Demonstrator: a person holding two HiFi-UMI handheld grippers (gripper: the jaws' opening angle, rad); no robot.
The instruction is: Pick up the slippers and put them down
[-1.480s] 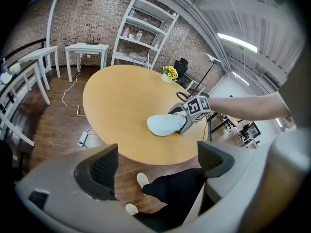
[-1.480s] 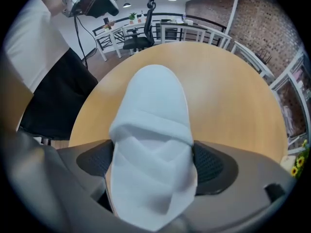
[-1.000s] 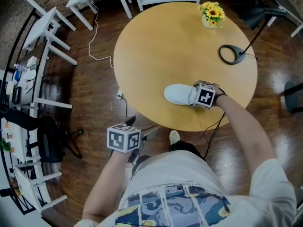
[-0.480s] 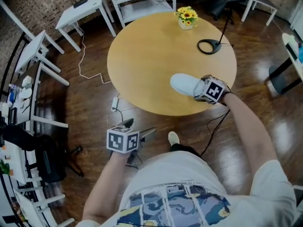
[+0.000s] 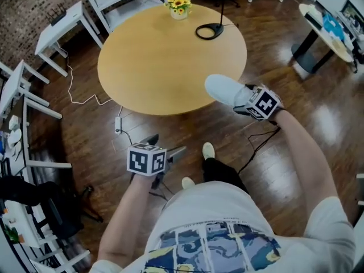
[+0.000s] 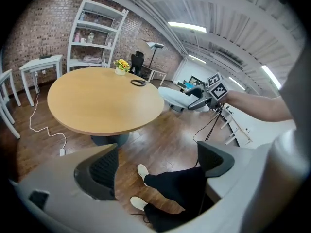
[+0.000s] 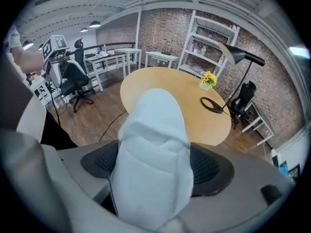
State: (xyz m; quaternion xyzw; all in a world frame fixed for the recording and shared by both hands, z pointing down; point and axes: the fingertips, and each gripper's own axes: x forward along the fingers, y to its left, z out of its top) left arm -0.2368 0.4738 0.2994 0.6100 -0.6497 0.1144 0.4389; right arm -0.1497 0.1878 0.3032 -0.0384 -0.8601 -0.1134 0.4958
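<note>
The right gripper [image 5: 241, 99], at centre right of the head view, was clamped on a pale blue-white soft fabric slipper [image 5: 223, 89]; its jaws had just been closing, and in the right gripper view both dark ribbed pads [image 7: 104, 161] pressed against the slipper's sides. The slipper was held in the air with its toe pointing to the upper left, overlapping the lower right rim of the round light-wood table [image 5: 148, 67] and otherwise above the dark glossy wooden floor [image 5: 284, 78]. The left gripper [image 5: 165, 147], low and left of centre, had its jaws wide apart; between them only the floor and the person's dark trouser leg [image 6: 180, 188] showed. On the far side of the table, at the upper middle of the frame, stood a small pot of yellow flowers [image 5: 179, 5], with the black ring-shaped lamp base [image 5: 209, 31] just to its right. The square black-and-white markers on each gripper's cube [image 5: 147, 159] bore no letters, and the blue graphic print on the person's white shirt [image 5: 210, 243] was too small to read
</note>
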